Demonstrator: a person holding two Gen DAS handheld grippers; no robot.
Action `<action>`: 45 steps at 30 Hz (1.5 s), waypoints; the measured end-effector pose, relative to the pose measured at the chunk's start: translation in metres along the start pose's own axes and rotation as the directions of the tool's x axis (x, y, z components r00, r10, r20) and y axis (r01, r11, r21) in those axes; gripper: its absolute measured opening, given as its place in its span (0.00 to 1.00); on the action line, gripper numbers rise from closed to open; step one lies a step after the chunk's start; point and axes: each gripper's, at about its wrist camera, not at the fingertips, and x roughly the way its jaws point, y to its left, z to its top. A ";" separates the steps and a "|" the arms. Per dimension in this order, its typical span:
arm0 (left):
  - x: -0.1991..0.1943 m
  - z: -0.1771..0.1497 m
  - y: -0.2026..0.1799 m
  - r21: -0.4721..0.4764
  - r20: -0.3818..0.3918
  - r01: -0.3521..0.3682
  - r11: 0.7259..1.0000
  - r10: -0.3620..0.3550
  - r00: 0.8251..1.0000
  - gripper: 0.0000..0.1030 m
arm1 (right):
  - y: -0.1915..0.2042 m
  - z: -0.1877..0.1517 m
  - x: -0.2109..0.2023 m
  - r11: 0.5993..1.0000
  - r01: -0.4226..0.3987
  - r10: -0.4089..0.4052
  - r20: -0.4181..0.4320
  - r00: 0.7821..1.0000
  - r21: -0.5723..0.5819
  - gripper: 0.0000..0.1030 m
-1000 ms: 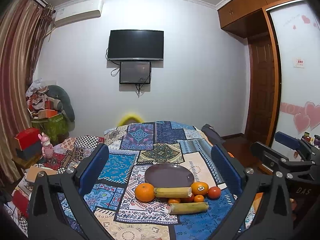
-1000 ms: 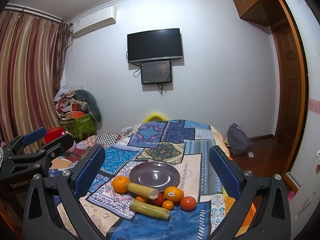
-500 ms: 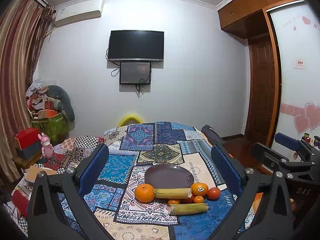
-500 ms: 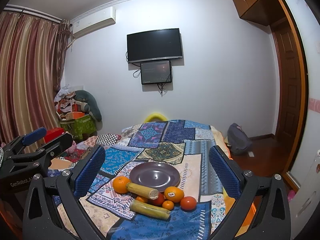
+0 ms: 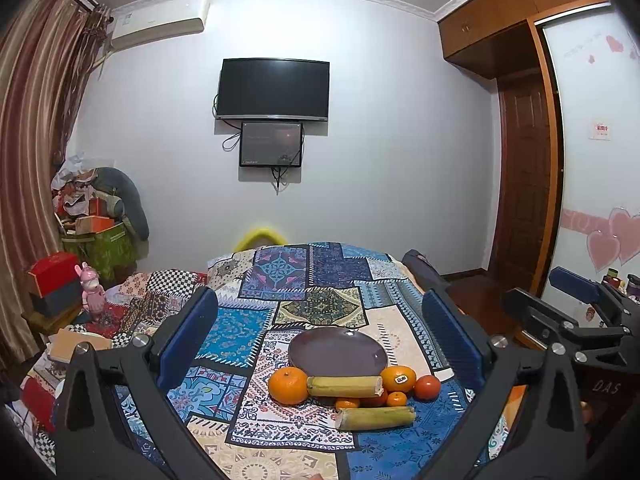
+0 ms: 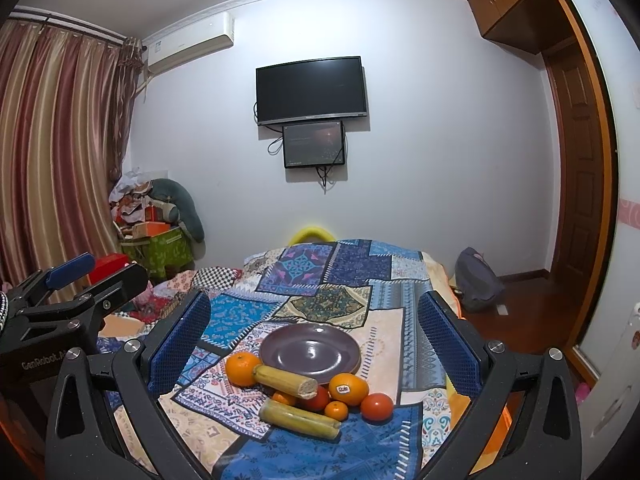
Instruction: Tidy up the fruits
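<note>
A: Nearest field, both wrist views. The left gripper (image 5: 320,344) stands wide, blue pads well apart, holding nothing. The right gripper (image 6: 314,344) is equally wide and bare.

B: Surface?

A: A bed under a blue patchwork quilt (image 6: 352,268). Closest on it lies a yellow-green cut cane stick (image 6: 299,419). Just behind: a small tangerine (image 6: 336,410), a red-orange round fruit (image 6: 377,407), a stickered orange (image 6: 349,389).

B: Further on?

A: A second cane stick (image 6: 285,380), tilted, touching a large orange (image 6: 241,368) at its left end. Beyond these, just beside them, a round dark purple plate (image 6: 310,350), bare.

B: Far field?

A: A black wall-mounted television (image 5: 273,90) with a smaller screen (image 5: 271,144) beneath it.
</note>
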 end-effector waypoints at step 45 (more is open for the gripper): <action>0.189 -0.162 0.025 0.046 -0.626 0.023 0.999 0.011 0.780 0.65 | -0.047 -0.138 0.130 0.985 -0.096 0.166 -0.611 0.774 0.146 0.37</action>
